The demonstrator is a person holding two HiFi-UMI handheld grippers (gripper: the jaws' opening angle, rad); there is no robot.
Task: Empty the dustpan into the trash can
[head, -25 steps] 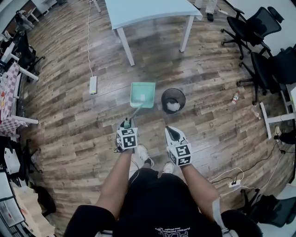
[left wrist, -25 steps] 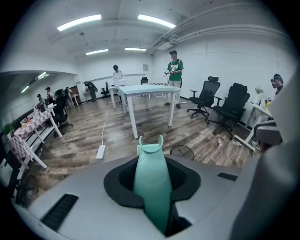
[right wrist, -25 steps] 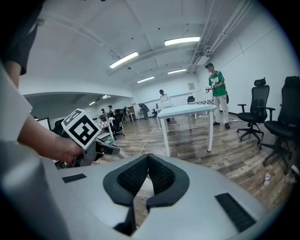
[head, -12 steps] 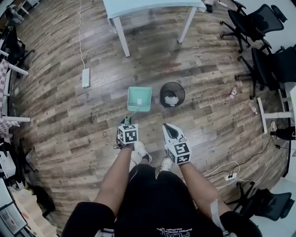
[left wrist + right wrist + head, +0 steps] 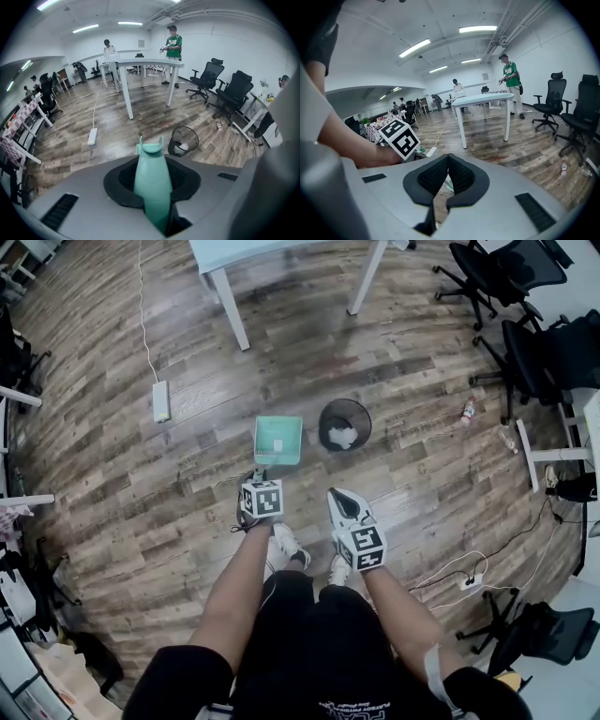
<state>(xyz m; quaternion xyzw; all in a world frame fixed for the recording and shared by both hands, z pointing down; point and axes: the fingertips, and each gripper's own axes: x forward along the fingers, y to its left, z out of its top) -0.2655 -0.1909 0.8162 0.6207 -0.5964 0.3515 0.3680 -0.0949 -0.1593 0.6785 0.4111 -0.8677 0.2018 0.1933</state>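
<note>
Head view: we've lowered the mint-green plastic dustpan [image 5: 278, 440], now just left of the round black mesh trash can [image 5: 325, 427], not yet over it | Left gripper view: our left gripper [image 5: 151, 187] clamps its handle [image 5: 150, 164] | Right gripper view: right gripper [image 5: 448, 164], jaws together, empty.

The wood-plank floor [image 5: 187, 521] carries a black mesh trash can [image 5: 344, 402] (white waste [image 5: 345, 436] inside). At its nine o'clock lies a corded power strip [image 5: 160, 401], at three o'clock a small bottle [image 5: 467, 411], towards one o'clock office chairs [image 5: 487, 277], at eleven o'clock table legs [image 5: 228, 306].
</note>
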